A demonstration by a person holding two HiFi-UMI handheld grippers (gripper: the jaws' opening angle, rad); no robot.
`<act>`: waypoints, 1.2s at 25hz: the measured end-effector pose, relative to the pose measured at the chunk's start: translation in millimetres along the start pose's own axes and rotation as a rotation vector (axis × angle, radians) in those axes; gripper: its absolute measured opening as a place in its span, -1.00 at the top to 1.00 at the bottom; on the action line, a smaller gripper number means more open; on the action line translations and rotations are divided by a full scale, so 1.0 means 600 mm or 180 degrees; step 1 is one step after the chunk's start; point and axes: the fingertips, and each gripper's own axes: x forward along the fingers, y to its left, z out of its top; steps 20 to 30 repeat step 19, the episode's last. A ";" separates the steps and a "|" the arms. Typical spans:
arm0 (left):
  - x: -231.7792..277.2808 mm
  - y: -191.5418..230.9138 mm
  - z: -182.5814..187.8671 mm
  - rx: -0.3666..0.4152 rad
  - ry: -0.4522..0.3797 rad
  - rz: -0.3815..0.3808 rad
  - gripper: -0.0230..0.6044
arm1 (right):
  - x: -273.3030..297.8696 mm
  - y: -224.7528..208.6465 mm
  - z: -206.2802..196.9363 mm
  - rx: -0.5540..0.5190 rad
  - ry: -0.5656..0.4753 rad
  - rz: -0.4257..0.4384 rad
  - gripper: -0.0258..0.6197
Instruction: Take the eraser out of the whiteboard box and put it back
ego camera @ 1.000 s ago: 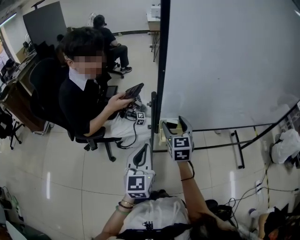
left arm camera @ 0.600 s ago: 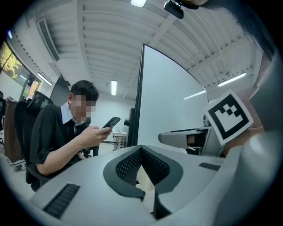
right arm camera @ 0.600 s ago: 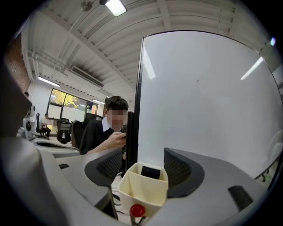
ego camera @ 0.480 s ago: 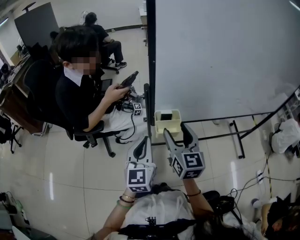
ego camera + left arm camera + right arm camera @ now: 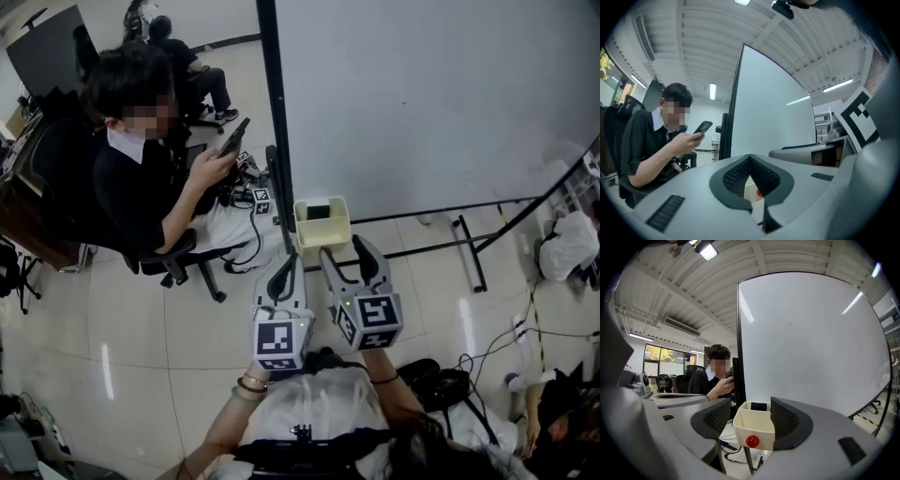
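Tiled office floor, whiteboard on a stand | whiteboard box cream, at the board's lower left corner | eraser black, inside the box | right gripper jaws spread, empty, near the box | left gripper jaws pressed together, empty | seated person with phone at left

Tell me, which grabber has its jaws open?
The right gripper: its two jaws stand wide apart, and the cream box shows through the gap. The left gripper has its jaws pressed together.
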 end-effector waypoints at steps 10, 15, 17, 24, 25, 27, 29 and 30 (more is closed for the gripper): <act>-0.004 0.009 -0.008 0.0075 0.0062 0.0042 0.92 | 0.007 0.017 -0.014 -0.0039 0.0108 0.0074 0.04; -0.007 0.013 -0.006 0.0015 0.0062 0.0089 0.92 | 0.009 0.025 -0.019 -0.0048 0.0151 0.0096 0.05; -0.010 0.016 -0.011 0.0066 0.0093 0.0083 0.92 | 0.010 0.029 -0.018 -0.0066 0.0157 0.0105 0.06; -0.011 0.021 -0.012 0.0103 0.0113 0.0088 0.92 | 0.011 0.033 -0.015 -0.0077 0.0154 0.0117 0.06; -0.011 0.021 -0.012 0.0103 0.0113 0.0088 0.92 | 0.011 0.033 -0.015 -0.0077 0.0154 0.0117 0.06; -0.011 0.021 -0.012 0.0103 0.0113 0.0088 0.92 | 0.011 0.033 -0.015 -0.0077 0.0154 0.0117 0.06; -0.011 0.021 -0.012 0.0103 0.0113 0.0088 0.92 | 0.011 0.033 -0.015 -0.0077 0.0154 0.0117 0.06; -0.011 0.021 -0.012 0.0103 0.0113 0.0088 0.92 | 0.011 0.033 -0.015 -0.0077 0.0154 0.0117 0.06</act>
